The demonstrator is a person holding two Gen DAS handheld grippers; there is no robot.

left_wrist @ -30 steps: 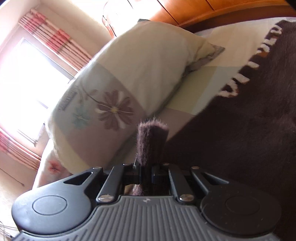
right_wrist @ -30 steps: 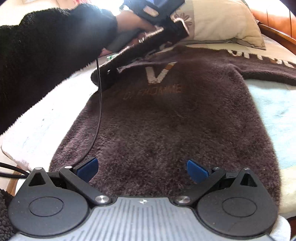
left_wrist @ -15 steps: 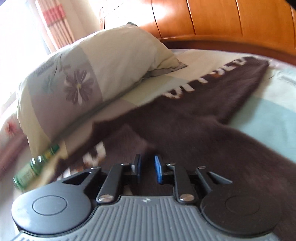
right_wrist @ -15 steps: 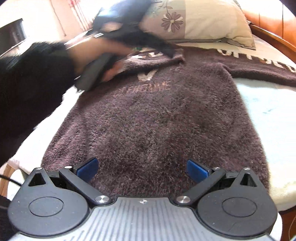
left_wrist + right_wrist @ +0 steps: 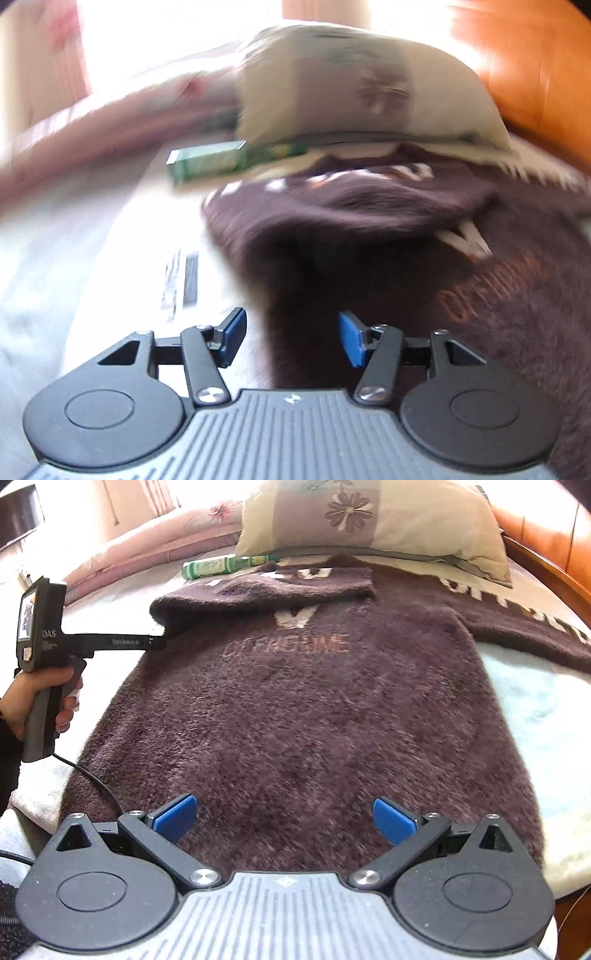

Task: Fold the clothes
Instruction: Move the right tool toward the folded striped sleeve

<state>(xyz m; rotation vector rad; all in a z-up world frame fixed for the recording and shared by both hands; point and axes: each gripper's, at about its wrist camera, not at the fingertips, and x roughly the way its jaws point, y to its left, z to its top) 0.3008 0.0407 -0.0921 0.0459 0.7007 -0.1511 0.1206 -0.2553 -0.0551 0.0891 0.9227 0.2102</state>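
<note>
A dark brown fuzzy sweater (image 5: 306, 709) lies flat on the bed, chest lettering facing up. Its left sleeve (image 5: 266, 589) is folded across the top of the chest; the other sleeve (image 5: 524, 627) stretches out to the right. My left gripper (image 5: 291, 338) is open over the sweater's left edge, with nothing between its blue pads; this view is blurred. From the right wrist view the same gripper (image 5: 157, 642) shows as a black tool in a hand (image 5: 22, 705) at the left, its tip at the sweater's shoulder. My right gripper (image 5: 284, 819) stands wide open above the hem.
A floral pillow (image 5: 373, 517) lies at the head of the bed against the wooden headboard (image 5: 546, 520). A green bottle (image 5: 221, 565) rests beside the pillow, just past the folded sleeve. A pink quilt (image 5: 155, 542) is at the far left. A cable (image 5: 99, 786) trails over the sweater's left edge.
My left gripper let go of the sleeve, which now lies folded across the chest, then opened and drew back to the sweater's left side. The right gripper stayed open above the hem.
</note>
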